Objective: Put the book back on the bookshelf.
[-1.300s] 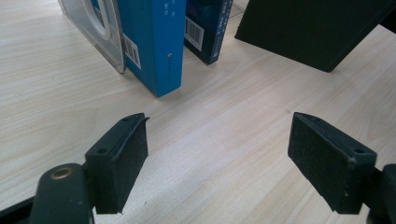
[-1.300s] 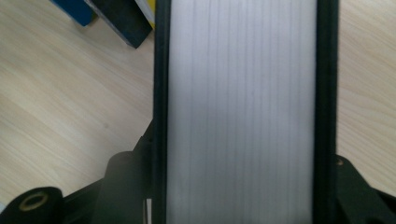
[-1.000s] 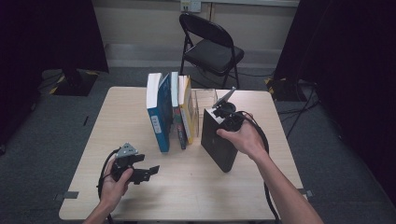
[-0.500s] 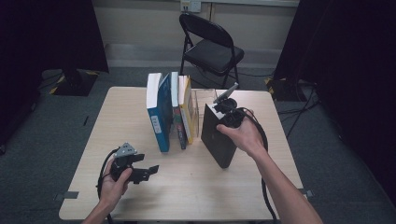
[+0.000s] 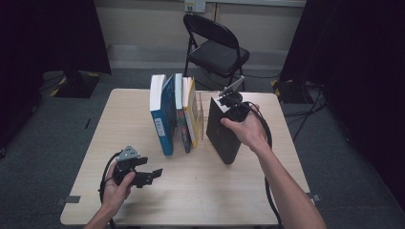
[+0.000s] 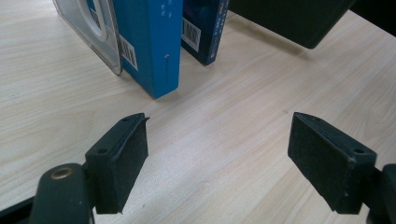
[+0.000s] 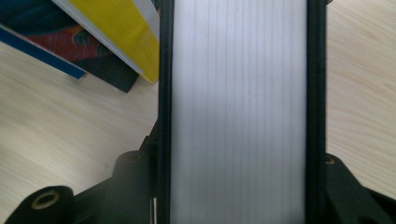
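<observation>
Black book (image 5: 223, 136) clamped by right gripper (image 5: 232, 106) | just beside book row (image 5: 174, 114)

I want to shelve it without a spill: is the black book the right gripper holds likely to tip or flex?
The black book looks thick and hard-covered, so probably stiff. Standing tall on a narrow edge, it may tip if released. The right gripper clamps its covers near the top.

Table (image 6: 243, 140): pale wood-grain laminate, smooth, matt. Black book (image 7: 238, 112): matt dark cover, white paper page block with fine lines. Blue book (image 6: 149, 46): smooth cover with slight sheen. Left gripper (image 6: 217, 158): matt black plastic, pads (image 6: 133, 154) of finely textured foam-like material.
</observation>
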The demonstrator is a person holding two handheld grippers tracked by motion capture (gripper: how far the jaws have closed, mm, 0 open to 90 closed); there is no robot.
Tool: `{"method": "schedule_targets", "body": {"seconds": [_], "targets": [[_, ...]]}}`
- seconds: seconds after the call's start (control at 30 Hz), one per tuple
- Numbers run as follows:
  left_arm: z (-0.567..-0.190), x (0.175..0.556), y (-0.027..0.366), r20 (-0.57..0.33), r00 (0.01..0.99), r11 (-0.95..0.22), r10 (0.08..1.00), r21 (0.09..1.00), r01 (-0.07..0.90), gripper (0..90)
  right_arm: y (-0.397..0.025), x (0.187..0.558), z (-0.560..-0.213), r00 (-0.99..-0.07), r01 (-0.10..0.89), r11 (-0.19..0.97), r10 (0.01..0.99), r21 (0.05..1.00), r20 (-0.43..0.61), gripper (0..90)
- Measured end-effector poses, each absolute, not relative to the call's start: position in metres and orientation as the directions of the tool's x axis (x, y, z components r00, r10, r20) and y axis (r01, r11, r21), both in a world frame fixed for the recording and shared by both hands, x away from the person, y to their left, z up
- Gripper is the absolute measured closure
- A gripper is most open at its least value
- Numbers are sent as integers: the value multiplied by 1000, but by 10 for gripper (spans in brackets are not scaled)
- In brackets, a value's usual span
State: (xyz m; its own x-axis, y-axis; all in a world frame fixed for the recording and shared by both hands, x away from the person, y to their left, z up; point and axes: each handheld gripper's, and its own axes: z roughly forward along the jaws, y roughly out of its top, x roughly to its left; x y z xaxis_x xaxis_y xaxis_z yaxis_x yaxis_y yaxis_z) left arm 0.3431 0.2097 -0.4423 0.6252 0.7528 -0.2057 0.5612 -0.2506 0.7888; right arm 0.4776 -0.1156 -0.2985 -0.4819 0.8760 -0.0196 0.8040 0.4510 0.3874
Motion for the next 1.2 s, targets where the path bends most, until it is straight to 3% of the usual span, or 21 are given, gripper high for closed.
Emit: {"method": "schedule_targets", "body": {"seconds": [1.2], "targets": [[-442,342,209,-211,654,-272,726,786,555,194,-83,540,-299,-381,854,369,924,366,-41,533]]}}
